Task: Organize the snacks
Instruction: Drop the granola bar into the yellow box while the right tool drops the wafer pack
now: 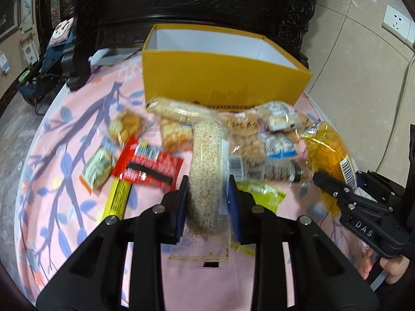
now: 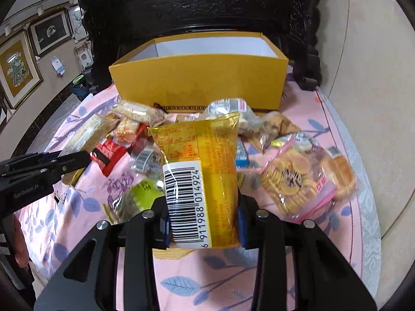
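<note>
My left gripper (image 1: 207, 202) is shut on a long clear pack of puffed-rice bar (image 1: 206, 171), held above the pink cloth. My right gripper (image 2: 203, 223) is shut on a yellow snack bag (image 2: 205, 171) with a barcode label; this bag also shows at the right of the left wrist view (image 1: 329, 153). An open yellow box (image 1: 223, 77) with a white inside stands behind the snack pile, and it shows in the right wrist view too (image 2: 199, 83). Loose snacks lie between the grippers and the box.
A red wrapper (image 1: 147, 165), a green packet (image 1: 262, 194), biscuit bags (image 2: 295, 178) and small packs lie on the pink floral cloth (image 1: 64, 171). Dark carved furniture (image 1: 197, 0) stands behind the box. A wall socket (image 1: 396, 23) is at right.
</note>
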### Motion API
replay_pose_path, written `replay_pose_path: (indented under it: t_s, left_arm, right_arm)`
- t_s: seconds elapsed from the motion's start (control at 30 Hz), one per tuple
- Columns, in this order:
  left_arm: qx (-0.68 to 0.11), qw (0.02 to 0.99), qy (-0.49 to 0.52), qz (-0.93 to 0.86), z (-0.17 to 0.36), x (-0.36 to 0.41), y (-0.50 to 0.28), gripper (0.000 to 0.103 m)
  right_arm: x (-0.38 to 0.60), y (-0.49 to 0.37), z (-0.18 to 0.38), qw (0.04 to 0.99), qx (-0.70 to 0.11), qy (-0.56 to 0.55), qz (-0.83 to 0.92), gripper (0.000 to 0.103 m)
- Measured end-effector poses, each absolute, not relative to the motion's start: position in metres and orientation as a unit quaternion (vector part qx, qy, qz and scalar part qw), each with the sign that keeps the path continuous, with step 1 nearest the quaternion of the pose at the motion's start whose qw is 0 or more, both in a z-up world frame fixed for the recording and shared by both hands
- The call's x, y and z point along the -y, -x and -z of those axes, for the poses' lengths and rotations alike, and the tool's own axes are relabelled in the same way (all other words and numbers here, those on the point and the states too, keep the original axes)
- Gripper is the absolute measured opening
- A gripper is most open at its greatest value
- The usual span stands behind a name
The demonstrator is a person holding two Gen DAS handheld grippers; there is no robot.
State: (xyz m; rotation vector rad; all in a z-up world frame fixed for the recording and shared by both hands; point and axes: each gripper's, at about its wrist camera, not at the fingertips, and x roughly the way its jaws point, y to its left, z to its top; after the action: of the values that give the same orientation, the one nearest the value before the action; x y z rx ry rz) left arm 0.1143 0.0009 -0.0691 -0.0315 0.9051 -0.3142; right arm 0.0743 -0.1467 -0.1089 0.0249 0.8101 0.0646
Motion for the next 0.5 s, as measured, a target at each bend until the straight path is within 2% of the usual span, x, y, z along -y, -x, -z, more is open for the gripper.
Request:
replay_pose_path:
  t_s: [0.23, 0.5]
  left_arm:
    - [-0.427, 0.891, 0.018, 0.151, 0.033, 0.019, -0.179, 0.028]
    - [-0.431, 0.896, 0.009, 0.111, -0.004, 0.047, -0.287, 0.028]
  right_arm:
    - [0.151, -0.124, 0.08, 0.919, -0.391, -0.013, -0.049, 0.038]
    - [0.161, -0.238, 0.023, 0.918, -0.392, -0.026, -0.05, 0.038]
